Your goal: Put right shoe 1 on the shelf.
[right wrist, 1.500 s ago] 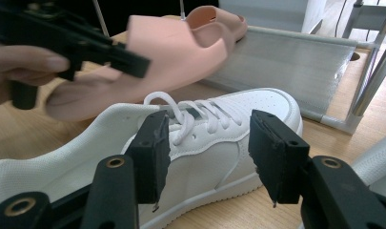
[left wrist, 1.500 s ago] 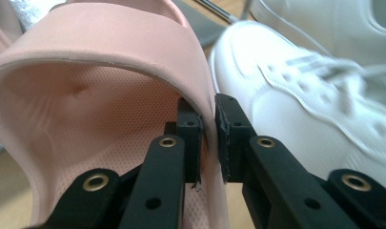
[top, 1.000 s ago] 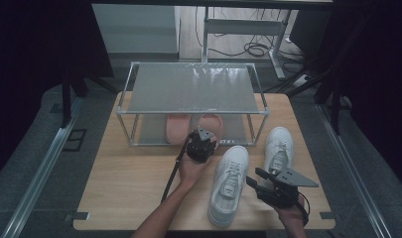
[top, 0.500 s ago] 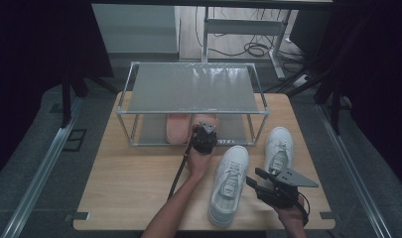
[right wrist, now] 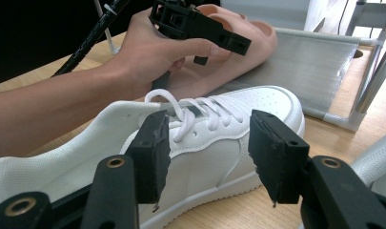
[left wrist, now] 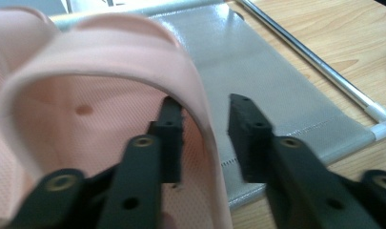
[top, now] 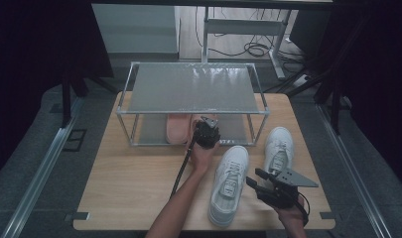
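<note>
**A dim room around a lit wooden table**

A light wooden table point(top: 124, 198) with rounded corners stands in the middle of the high view, brightly lit against dark surroundings. The floor point(top: 34, 163) beneath it is grey carpet. Along the table's left and right edges, pale metal rails point(top: 37, 173) run on the floor toward the near side. Black curtains point(top: 34, 44) hang at the left and right, closing off the sides. Beyond the far edge stands a white panel point(top: 134, 29), and beside it a grey desk frame point(top: 248, 27) on a wooden floor strip, with black cables point(top: 250, 48) coiled under it. Dark stand legs point(top: 332, 94) rise near the far right corner.
</note>
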The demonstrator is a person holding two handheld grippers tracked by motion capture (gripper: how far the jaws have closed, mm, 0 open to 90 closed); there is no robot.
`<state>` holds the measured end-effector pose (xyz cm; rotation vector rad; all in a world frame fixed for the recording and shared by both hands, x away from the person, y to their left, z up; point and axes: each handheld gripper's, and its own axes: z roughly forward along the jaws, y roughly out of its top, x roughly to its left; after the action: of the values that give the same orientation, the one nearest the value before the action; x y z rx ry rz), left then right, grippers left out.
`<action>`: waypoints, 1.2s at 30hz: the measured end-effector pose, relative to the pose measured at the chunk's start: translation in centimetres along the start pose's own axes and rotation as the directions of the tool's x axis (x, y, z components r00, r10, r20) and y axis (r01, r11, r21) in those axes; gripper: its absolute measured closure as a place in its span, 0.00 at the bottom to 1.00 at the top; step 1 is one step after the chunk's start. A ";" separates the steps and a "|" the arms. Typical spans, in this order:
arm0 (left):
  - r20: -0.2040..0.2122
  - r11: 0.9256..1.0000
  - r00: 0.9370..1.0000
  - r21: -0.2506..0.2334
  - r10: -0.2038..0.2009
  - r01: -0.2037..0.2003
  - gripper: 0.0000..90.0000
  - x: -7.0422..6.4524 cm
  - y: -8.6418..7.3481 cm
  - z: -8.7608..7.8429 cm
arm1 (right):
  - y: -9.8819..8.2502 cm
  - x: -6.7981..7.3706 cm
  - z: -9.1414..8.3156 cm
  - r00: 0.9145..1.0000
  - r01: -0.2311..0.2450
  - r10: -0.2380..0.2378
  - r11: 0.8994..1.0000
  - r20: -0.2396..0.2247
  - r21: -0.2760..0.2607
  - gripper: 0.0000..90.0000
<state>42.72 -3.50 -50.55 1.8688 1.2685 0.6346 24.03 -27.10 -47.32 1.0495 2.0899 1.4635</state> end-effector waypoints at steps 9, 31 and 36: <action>0.053 1.000 0.998 0.008 -0.013 0.012 0.62 1.2 -0.8 -2.2 | 0.0 0.1 0.1 1.000 0.002 -0.002 1.000 0.000 0.005 0.55; 0.200 0.998 0.978 0.007 0.059 -0.062 0.80 3.8 -3.3 -8.7 | 0.0 0.3 0.2 1.000 0.007 -0.007 1.000 0.003 0.008 0.55; 0.205 0.997 0.976 0.020 0.071 -0.077 0.84 4.5 -4.2 -9.2 | -0.1 0.4 0.3 1.000 0.009 -0.009 1.000 0.002 0.012 0.55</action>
<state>35.26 4.47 -48.78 1.9562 1.0845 0.4523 24.00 -26.64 -47.46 1.0444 2.1020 1.4459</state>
